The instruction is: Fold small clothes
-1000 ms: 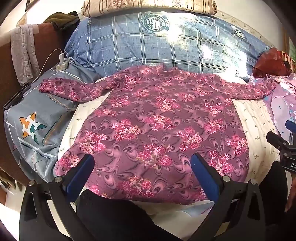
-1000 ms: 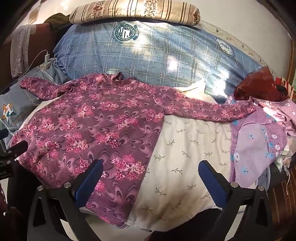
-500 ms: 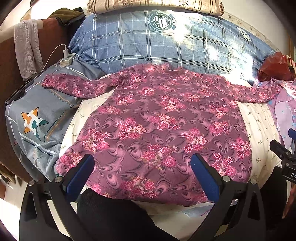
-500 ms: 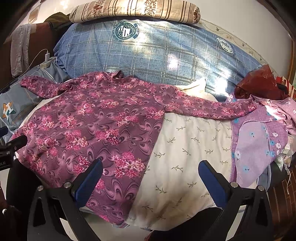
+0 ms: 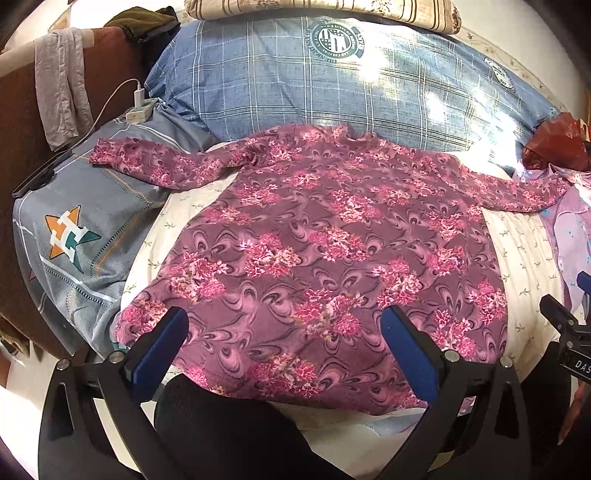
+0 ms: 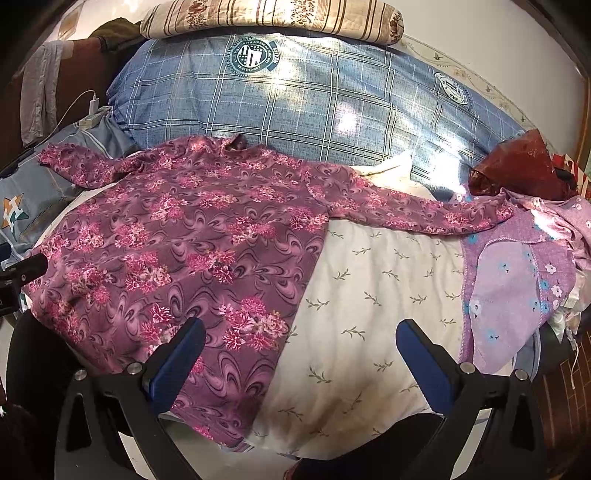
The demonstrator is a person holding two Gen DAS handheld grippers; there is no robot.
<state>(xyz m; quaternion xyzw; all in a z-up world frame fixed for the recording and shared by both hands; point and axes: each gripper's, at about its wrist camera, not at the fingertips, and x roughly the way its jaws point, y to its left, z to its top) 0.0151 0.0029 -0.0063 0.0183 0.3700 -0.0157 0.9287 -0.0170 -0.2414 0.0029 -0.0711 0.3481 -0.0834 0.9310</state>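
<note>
A purple long-sleeved top with pink flowers [image 5: 332, 251] lies flat on the bed, both sleeves spread out sideways, neck toward the blue pillow. It also shows in the right wrist view [image 6: 177, 251]. My left gripper [image 5: 282, 328] is open and empty, hovering over the top's bottom hem. My right gripper [image 6: 299, 343] is open and empty, over the top's right hem corner and the white sheet [image 6: 376, 295]. The right gripper's tip shows at the right edge of the left wrist view [image 5: 565, 321].
A large blue plaid pillow [image 5: 332, 85] lies behind the top, a striped pillow [image 6: 273, 16] above it. A grey-blue pillow with a star logo [image 5: 74, 236] lies left. Lilac flowered clothes [image 6: 517, 280] and a red bag [image 6: 517, 170] lie right. A charger and cable [image 5: 138, 107] sit at far left.
Both grippers have drifted slightly; the left view shifted a little so the top sits lower in frame. The top itself has not moved. Both stay open.
</note>
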